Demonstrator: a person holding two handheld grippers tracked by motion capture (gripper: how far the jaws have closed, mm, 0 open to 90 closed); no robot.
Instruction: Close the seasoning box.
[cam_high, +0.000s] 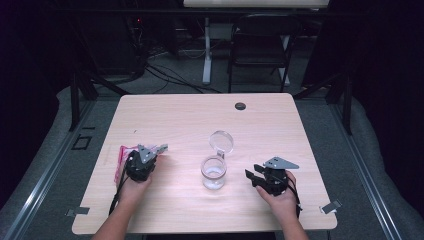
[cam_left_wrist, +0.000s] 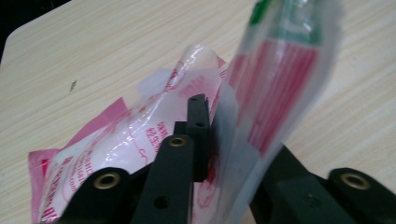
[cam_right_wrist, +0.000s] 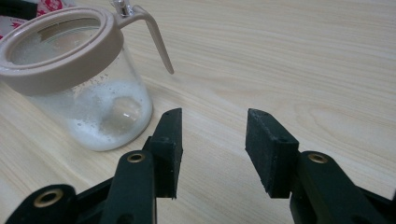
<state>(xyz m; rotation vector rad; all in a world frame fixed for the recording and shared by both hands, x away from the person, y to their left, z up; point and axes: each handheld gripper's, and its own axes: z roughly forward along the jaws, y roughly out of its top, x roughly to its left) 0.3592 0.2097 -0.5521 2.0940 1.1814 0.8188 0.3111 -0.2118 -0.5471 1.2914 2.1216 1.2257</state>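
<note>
A pink and white plastic bag (cam_high: 121, 156) lies at the table's left. In the left gripper view its clear, red-striped upper part (cam_left_wrist: 280, 74) stands up between the jaws, and my left gripper (cam_left_wrist: 218, 128) is shut on it; the far jaw is hidden behind the plastic. From above, the left gripper (cam_high: 154, 153) sits over the bag's right end. A glass jar (cam_high: 214, 173) with white residue stands mid-table, its round hinged lid (cam_high: 221, 141) flipped open behind it. My right gripper (cam_high: 251, 176) rests open to the right of the jar (cam_right_wrist: 84, 98), nothing between its jaws (cam_right_wrist: 214, 135).
The wooden table (cam_high: 190, 115) has a dark cable grommet (cam_high: 240, 106) near its far edge. A black folding chair (cam_high: 260, 45) and a desk leg stand on the floor beyond. Metal rails run along the floor on both sides.
</note>
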